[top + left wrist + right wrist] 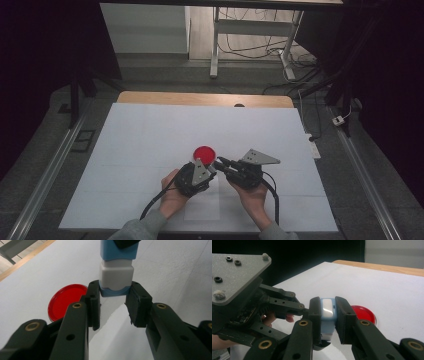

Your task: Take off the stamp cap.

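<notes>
Together, we held a small blue-and-white block (116, 270) in the air between our two grippers, just above the white table cover (150, 140). Our right gripper (328, 315) pinched its upper blue part, jaws pressed flat against both sides. Our left gripper (113, 293) clamped the lower blue end, below the white middle section. A red round lid (66, 300) lay flat on the cover just beside the left gripper. We judged the block to be light, rigid plastic with smooth, somewhat slippery faces, built of sections that might pull apart. We thought the flat opposite sides of each blue part gave the surest hold, gripped squarely so nothing twisted. Whether the sections were snapped tight, we could not tell.
</notes>
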Action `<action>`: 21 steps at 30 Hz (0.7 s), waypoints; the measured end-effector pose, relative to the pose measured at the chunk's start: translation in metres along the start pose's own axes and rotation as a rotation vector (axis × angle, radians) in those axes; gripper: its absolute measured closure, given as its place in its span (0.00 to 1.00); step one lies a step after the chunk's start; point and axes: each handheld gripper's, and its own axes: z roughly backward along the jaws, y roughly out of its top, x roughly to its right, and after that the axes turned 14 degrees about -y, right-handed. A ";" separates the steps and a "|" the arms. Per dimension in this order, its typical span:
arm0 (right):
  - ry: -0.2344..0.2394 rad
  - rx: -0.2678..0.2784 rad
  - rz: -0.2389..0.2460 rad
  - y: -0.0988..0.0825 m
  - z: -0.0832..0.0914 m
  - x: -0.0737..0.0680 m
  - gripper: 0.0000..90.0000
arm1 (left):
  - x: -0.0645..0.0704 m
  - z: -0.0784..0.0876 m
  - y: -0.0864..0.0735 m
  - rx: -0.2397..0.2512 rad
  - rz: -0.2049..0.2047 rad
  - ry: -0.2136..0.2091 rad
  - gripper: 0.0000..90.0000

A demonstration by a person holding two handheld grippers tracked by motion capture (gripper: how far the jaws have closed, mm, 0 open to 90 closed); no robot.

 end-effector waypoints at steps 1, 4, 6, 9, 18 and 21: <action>0.000 0.000 0.000 0.000 0.000 0.000 0.84 | 0.000 0.000 0.000 -0.001 -0.001 0.001 0.73; -0.004 0.000 0.002 0.000 0.000 -0.001 0.84 | 0.000 0.000 0.000 -0.004 -0.001 0.001 0.73; -0.006 -0.001 0.003 0.000 0.000 -0.001 0.84 | 0.000 0.000 0.000 -0.004 -0.001 0.000 0.73; -0.009 -0.001 0.005 -0.001 0.000 -0.001 0.84 | 0.000 -0.001 0.000 -0.007 -0.001 0.000 0.73; -0.021 -0.006 0.022 -0.001 -0.001 -0.004 0.84 | 0.000 -0.001 -0.001 -0.025 -0.006 -0.006 0.73; -0.022 -0.007 0.025 -0.001 -0.001 -0.004 0.84 | 0.000 -0.001 -0.001 -0.023 -0.004 -0.005 0.73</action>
